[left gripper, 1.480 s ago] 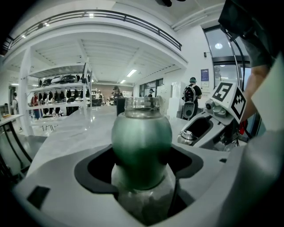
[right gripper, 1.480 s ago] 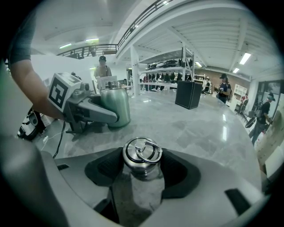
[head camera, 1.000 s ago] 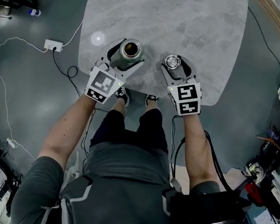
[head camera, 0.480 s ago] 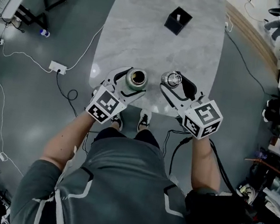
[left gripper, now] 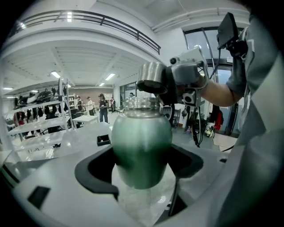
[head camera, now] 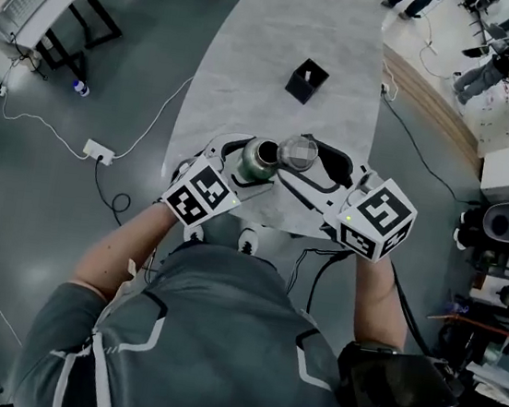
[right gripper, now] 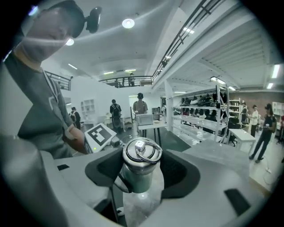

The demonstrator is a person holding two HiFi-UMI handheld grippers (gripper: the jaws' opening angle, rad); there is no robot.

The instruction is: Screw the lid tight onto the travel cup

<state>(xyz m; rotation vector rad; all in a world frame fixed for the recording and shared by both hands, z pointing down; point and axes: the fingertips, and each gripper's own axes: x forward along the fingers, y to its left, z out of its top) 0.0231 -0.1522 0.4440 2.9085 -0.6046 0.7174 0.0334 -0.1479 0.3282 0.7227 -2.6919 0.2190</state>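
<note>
Right gripper view, ring [right gripper: 143,151] atop lid [right gripper: 140,168]

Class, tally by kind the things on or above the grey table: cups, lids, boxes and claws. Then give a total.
Travel cup: 1
Lid: 1
Black box: 1
Claws: 2, left claw and right claw
Total: 5

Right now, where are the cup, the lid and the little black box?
travel cup [left gripper: 141,150], left gripper view, on its green side.
lid [right gripper: 142,153], right gripper view, on its ringed top.
black box [head camera: 306,81], head view, on its top.
</note>
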